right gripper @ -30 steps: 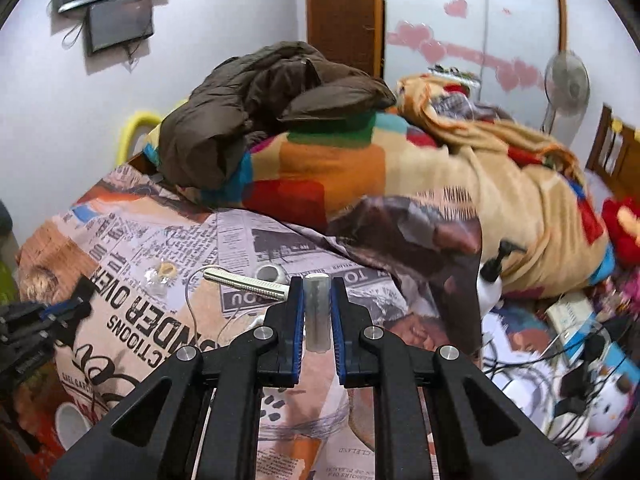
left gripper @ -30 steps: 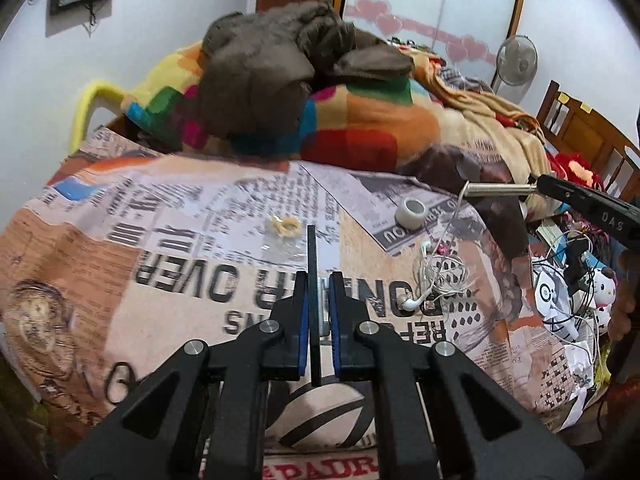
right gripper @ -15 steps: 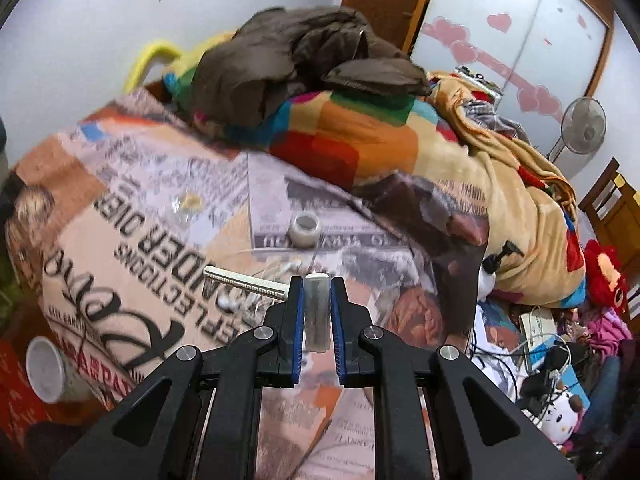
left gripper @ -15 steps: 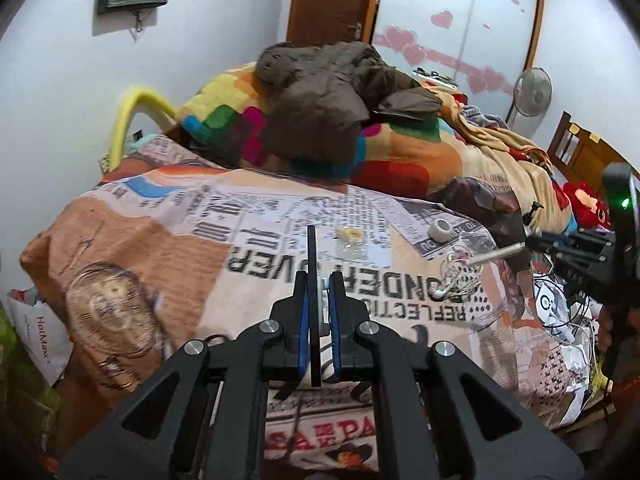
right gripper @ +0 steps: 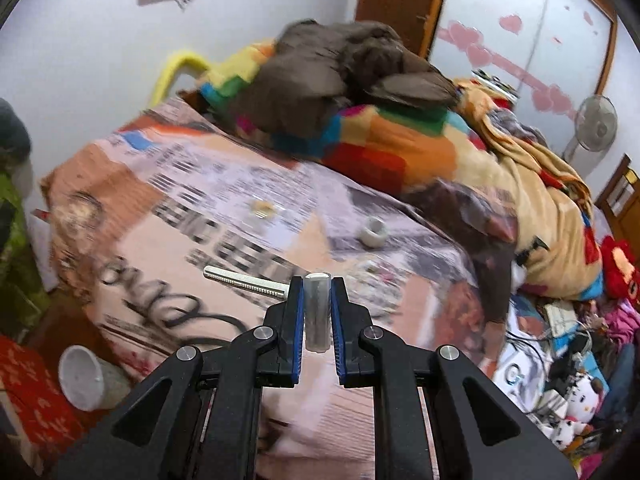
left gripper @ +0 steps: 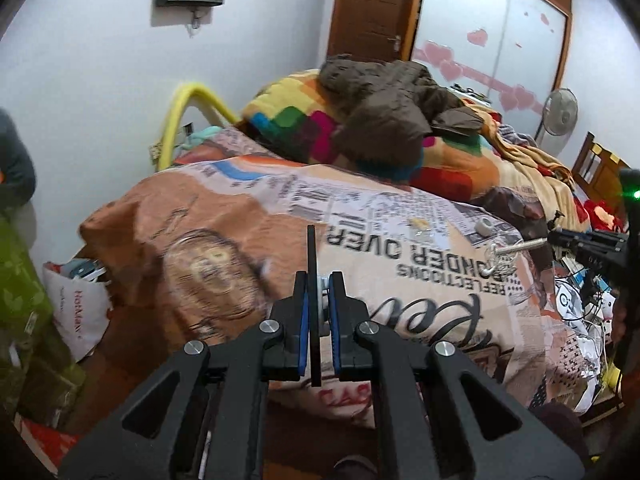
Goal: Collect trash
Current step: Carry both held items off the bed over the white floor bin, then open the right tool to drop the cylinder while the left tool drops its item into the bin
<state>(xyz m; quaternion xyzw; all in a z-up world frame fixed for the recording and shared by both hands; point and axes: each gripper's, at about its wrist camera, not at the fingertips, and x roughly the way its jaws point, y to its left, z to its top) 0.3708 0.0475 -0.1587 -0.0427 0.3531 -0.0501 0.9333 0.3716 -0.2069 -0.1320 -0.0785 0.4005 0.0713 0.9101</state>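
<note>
You have drawn both claws back from the bed (left gripper: 224,216). Your left claw (left gripper: 319,308) stays clenched on a thin dark strip (left gripper: 311,264), your right claw (right gripper: 316,312) on a ridged metal piece (right gripper: 244,279); the tape roll (right gripper: 373,232) remains uncollected.

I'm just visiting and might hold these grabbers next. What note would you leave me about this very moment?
Left gripper: shut on a thin black flat piece.
Right gripper: shut on a silvery tool, with its ridged bar pointing left.
On the bed cover: a small wrapper, a white tape roll, white earphones.
Done: two items picked up.
Left: drop them, then probably collect the wrapper.
</note>
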